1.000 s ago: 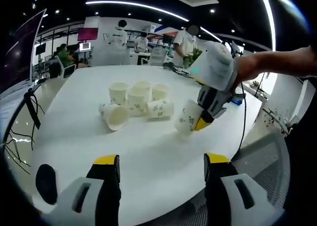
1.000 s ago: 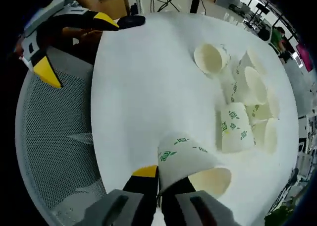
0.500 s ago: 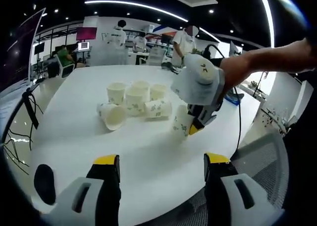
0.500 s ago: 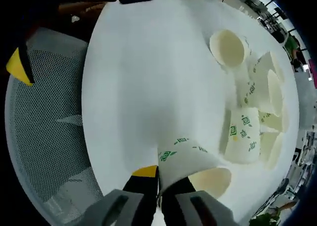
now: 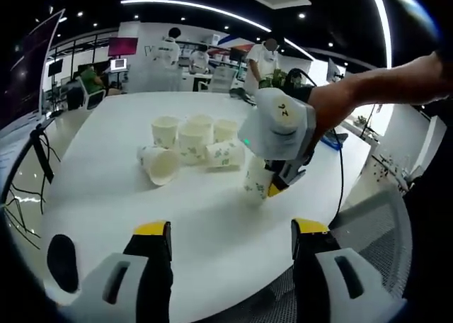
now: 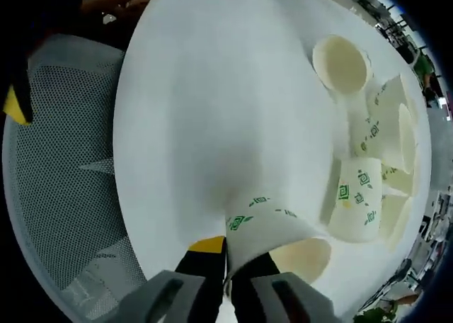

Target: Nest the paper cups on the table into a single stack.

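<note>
Several white paper cups with green print cluster on the white round table (image 5: 99, 188): upright ones (image 5: 192, 140) behind, one on its side (image 5: 161, 165) at the front left, another lying (image 5: 226, 154) to the right. My right gripper (image 6: 228, 263) is shut on the wall of one cup (image 6: 272, 231), held tilted just above the table. That held cup (image 5: 257, 179) hangs right of the cluster, under the right gripper (image 5: 277, 185) and a hand. My left gripper (image 5: 231, 231) stands open near the table's front edge, with nothing between its fingers. The lying cups (image 6: 357, 210) and an open mouth (image 6: 342, 54) lie ahead on the table (image 6: 212, 110).
A grey mesh chair (image 6: 64, 195) stands at the table's edge. A flat black object (image 5: 60, 259) lies on the table near my left gripper. A cable (image 5: 46, 160) hangs off the left rim. People and desks are far behind the table.
The right gripper has carried its cup left and lower, closer to the cluster of cups. The left gripper has stayed where it was, open.
</note>
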Tool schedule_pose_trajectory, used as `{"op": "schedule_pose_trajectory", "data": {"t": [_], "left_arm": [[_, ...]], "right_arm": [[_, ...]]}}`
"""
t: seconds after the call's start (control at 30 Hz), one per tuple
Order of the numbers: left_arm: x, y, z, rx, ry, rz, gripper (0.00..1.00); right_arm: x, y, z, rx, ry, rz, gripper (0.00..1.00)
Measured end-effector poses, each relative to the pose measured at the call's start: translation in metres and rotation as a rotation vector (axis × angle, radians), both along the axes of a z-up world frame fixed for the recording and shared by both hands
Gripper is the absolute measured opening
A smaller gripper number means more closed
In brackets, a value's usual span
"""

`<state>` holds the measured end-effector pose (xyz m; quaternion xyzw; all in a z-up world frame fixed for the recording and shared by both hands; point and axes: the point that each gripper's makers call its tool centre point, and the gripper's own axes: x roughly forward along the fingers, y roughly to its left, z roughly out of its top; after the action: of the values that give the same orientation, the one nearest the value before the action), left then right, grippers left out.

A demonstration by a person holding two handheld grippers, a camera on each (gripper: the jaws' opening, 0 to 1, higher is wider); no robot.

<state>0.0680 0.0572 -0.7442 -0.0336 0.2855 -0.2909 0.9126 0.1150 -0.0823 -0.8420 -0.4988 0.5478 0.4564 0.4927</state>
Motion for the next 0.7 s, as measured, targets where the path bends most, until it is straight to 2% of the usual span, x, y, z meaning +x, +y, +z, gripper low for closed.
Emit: {"op": "schedule_pose_trajectory", "data": {"t": [0.33,0.53,0.7], "left_arm": [[-0.0013,-0.0012,-0.0007,0.004,0.007,-0.005,0.67],[-0.0015,-0.0012,-0.0009,0.007,0.007,-0.006,0.67],[-0.0017,-0.001,-0.0006,0.007,0.006,-0.006,0.67]], "right_arm": [[0.0002,0.0026,-0.0034,0.023,0.023,-0.033,0.0],[-0.0034,0.0002,0.0,0.028,0.021,-0.037,0.08],[-0.0025,0.0015,0.0042,0.045,0.026,-0.056,0.1]]}}
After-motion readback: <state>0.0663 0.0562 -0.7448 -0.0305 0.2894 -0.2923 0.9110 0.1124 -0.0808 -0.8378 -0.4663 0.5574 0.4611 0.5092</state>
